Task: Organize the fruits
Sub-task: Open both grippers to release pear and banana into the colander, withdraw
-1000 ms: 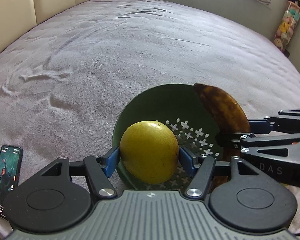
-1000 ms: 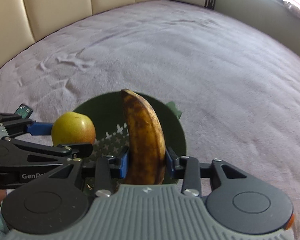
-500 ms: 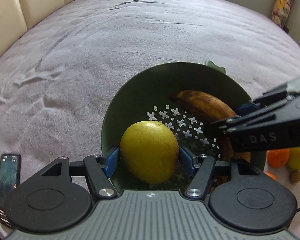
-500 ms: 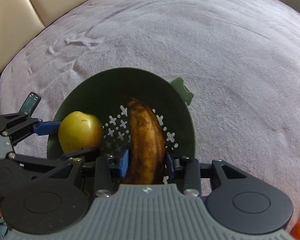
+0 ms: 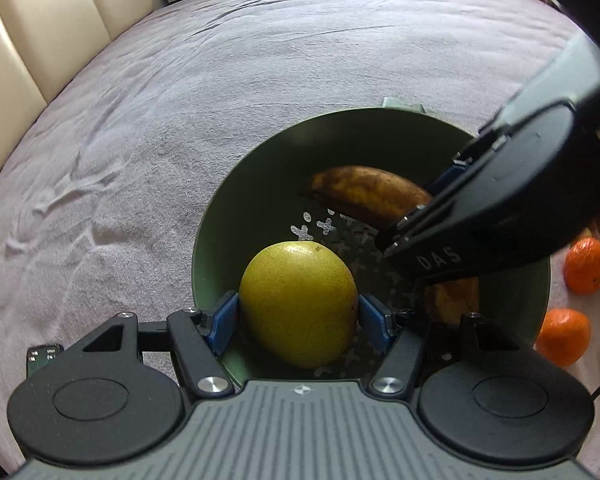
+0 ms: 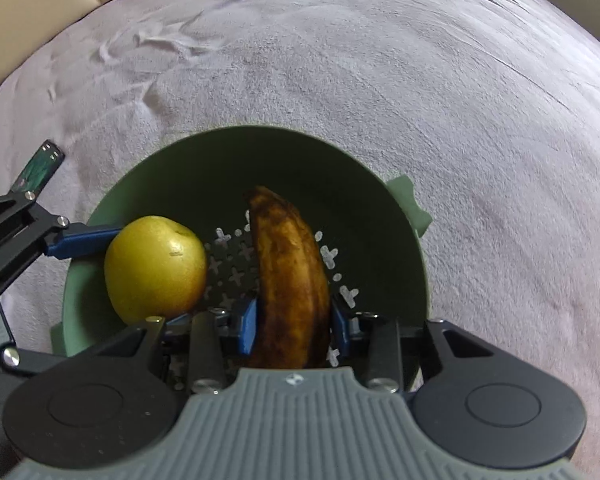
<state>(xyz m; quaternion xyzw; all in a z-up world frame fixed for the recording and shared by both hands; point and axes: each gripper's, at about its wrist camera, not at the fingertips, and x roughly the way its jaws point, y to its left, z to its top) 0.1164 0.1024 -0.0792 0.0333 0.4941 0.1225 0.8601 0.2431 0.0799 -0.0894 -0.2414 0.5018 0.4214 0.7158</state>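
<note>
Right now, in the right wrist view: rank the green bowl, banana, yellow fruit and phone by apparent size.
1. green bowl
2. banana
3. yellow fruit, compact but clearly shorter than the banana
4. phone, only partly in view and farther off, so its rank is unsure

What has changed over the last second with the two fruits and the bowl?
Both grippers came down toward the green colander bowl: the banana and the yellow fruit, earlier above the rim, now sit low inside it. Nothing was let go: the left gripper and right gripper stay clamped.
</note>
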